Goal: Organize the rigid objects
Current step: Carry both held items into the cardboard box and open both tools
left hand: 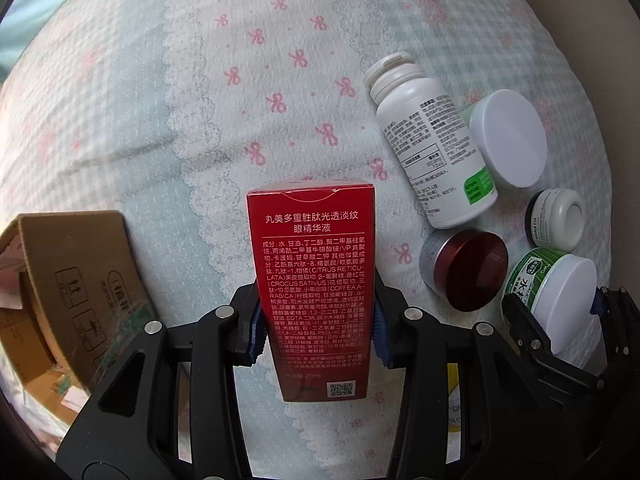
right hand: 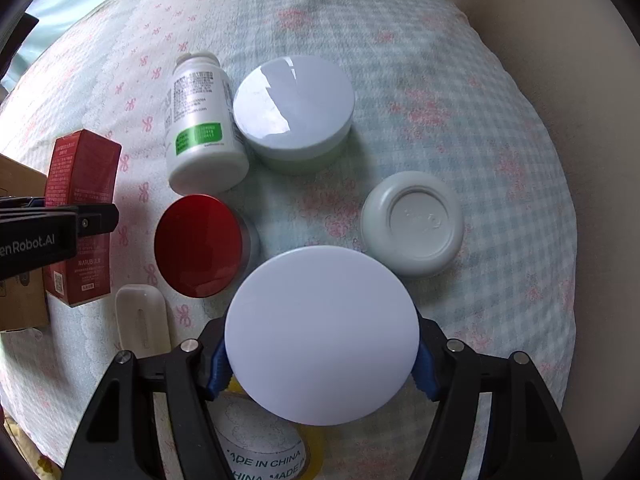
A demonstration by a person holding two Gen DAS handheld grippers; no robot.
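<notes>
A tall red carton (left hand: 312, 280) with white print stands upright between the blue pads of my left gripper (left hand: 318, 324), which is shut on its lower half, clear of the bedspread. From the right wrist view the same carton (right hand: 84, 168) appears at the left edge. My right gripper (right hand: 322, 366) is shut on a green-labelled jar by its wide white lid (right hand: 322, 334). That jar (left hand: 560, 292) also shows at the lower right of the left wrist view.
On the bow-print bedspread (right hand: 480, 120) lie a white bottle (right hand: 200, 128), a large white-lidded jar (right hand: 294, 108), a red-lidded jar (right hand: 200, 240) and a small upturned white jar (right hand: 412, 224). An open cardboard box (left hand: 80, 280) stands left. A white stick (right hand: 140, 320) and a tape roll (right hand: 264, 448) lie below.
</notes>
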